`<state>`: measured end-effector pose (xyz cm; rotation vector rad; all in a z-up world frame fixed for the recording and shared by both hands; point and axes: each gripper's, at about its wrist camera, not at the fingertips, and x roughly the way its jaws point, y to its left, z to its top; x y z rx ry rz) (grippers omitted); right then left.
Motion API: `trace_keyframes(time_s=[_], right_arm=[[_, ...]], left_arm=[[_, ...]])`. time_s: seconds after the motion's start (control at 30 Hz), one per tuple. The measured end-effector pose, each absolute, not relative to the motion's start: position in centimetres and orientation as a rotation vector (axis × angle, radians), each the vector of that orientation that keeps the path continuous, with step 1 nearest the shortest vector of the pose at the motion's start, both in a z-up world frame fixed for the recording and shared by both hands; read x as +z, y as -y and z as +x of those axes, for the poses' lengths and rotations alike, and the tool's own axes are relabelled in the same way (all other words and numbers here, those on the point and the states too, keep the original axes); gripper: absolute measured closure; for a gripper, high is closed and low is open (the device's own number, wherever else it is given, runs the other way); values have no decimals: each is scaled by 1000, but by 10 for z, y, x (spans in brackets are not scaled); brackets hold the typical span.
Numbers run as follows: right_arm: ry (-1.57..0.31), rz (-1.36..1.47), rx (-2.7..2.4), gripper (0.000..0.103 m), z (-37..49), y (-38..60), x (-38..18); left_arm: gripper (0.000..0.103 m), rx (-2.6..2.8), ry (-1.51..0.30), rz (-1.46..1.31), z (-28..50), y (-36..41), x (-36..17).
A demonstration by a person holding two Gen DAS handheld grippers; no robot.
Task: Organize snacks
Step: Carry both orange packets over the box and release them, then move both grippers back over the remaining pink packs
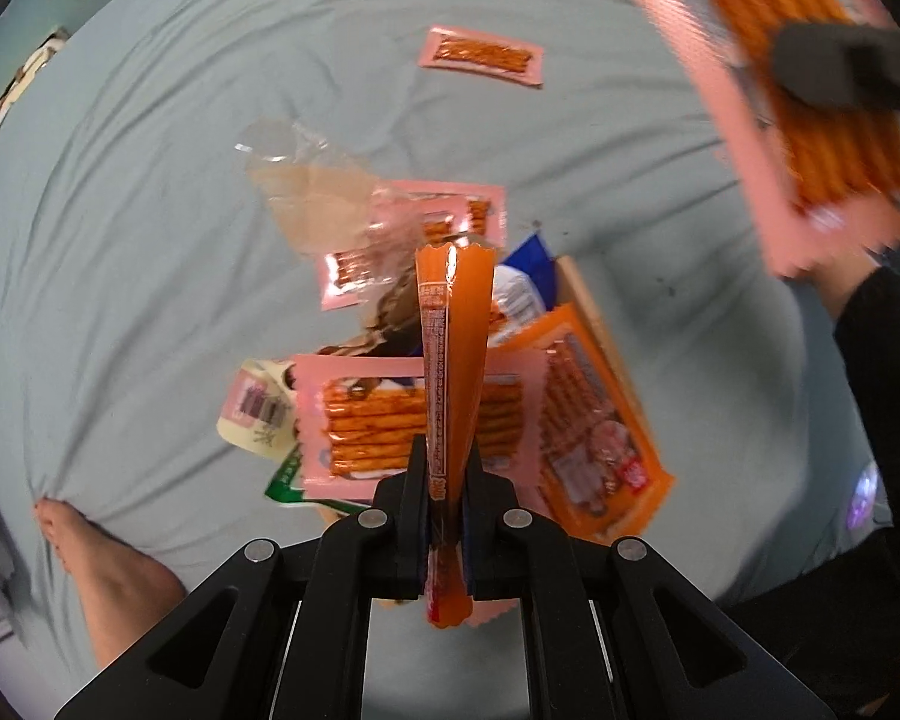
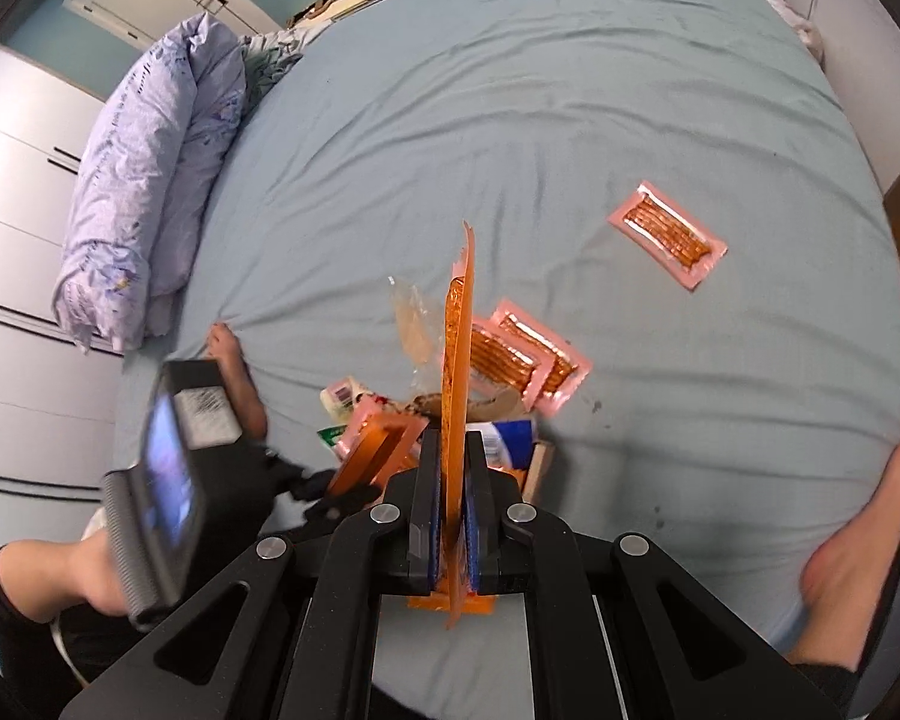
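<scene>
My left gripper (image 1: 444,468) is shut on an orange snack packet (image 1: 453,330), held edge-on above a pile of snacks on the bed. My right gripper (image 2: 450,468) is shut on a pink-edged packet of orange sticks (image 2: 459,330), also edge-on; that packet shows large and blurred in the left wrist view (image 1: 810,108). The left gripper body shows in the right wrist view (image 2: 174,468). Below lie pink stick packets (image 1: 366,414), an orange bag (image 1: 594,426) and a crumpled clear wrapper (image 1: 306,180). One pink packet (image 2: 666,234) lies apart, farther out.
The light blue bedsheet (image 2: 510,90) covers the bed. A purple pillow (image 2: 144,180) lies at the left edge beside white wardrobe doors (image 2: 18,240). Bare feet rest on the bed at left (image 1: 102,564) and right (image 2: 858,540).
</scene>
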<state>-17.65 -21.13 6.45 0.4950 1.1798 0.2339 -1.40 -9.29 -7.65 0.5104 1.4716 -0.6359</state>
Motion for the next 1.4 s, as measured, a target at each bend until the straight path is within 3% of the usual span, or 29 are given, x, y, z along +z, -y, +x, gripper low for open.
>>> trace_keyframes(time_s=[0.3, 0.37, 0.43, 0.5, 0.67, 0.97, 1.23, 1.33, 1.4], right_arm=[[-1214, 555, 231, 99, -174, 237, 39], [-1234, 566, 233, 99, -171, 236, 33], [-1253, 570, 254, 99, -167, 232, 30], [-1264, 571, 282, 99, -164, 228, 29], [-1305, 580, 347, 99, -156, 215, 22], [-1468, 538, 443, 99, -133, 166, -21], [-1517, 459, 405, 97, -113, 149, -46], [-1538, 415, 349, 73, -107, 152, -50], [-1534, 409, 332, 37, -104, 155, -47]], left_arm=[[90, -629, -1491, 489, -7, 86, -81], [80, -634, -1514, 516, -10, 91, -83], [45, -638, -1521, 537, -12, 92, -82], [31, -611, -1452, 567, -11, 91, -73], [30, -493, -1397, 552, 8, 68, -61], [30, -341, -1436, 193, 50, -1, -41], [30, -334, -1438, 165, 54, -10, -41], [30, -353, -1435, 201, 49, -4, -43], [30, -365, -1431, 228, 47, 0, -44]])
